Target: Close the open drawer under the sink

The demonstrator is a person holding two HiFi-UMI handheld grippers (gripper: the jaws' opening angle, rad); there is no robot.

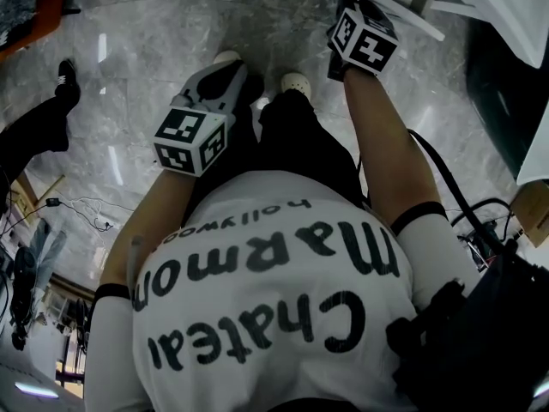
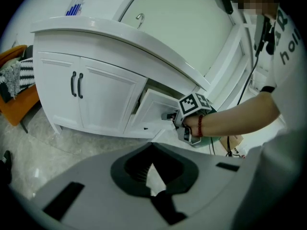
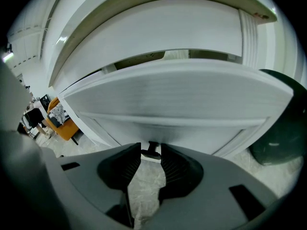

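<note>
- The floor point(image 1: 171, 33) is gray stone with pale streaks. The person stands on it in light shoes point(image 1: 294, 82).
- A big white sink cabinet point(image 2: 96, 99) stands on the floor. It has a curved top and two doors with black handles point(image 2: 76, 84).
- The person wears a white shirt point(image 1: 257, 299) with big black letters. One bare arm reaches out to the cabinet.
- The drawer point(image 2: 156, 110) is under the sink top, at the right end of the cabinet, just right of the two doors. It is open and sticks out from the cabinet. In the right gripper view its white front point(image 3: 168, 95) fills most of the picture.
- An orange seat point(image 2: 19, 104) with a black and white cloth on it stands left of the cabinet.
- A dark green round thing point(image 3: 280, 128) sits on the floor to the right of the drawer.
- The left gripper point(image 2: 153, 146) is held back from the cabinet, over the floor. Its jaws are together, with nothing in them.
- The right gripper point(image 3: 151, 147) is right up at the drawer front. Its jaws are wide apart.
- The small dark drawer handle point(image 3: 152, 153) sits between the tips of the right gripper. It is hard to see if the tips touch it, but they do not look squeezed on it.
</note>
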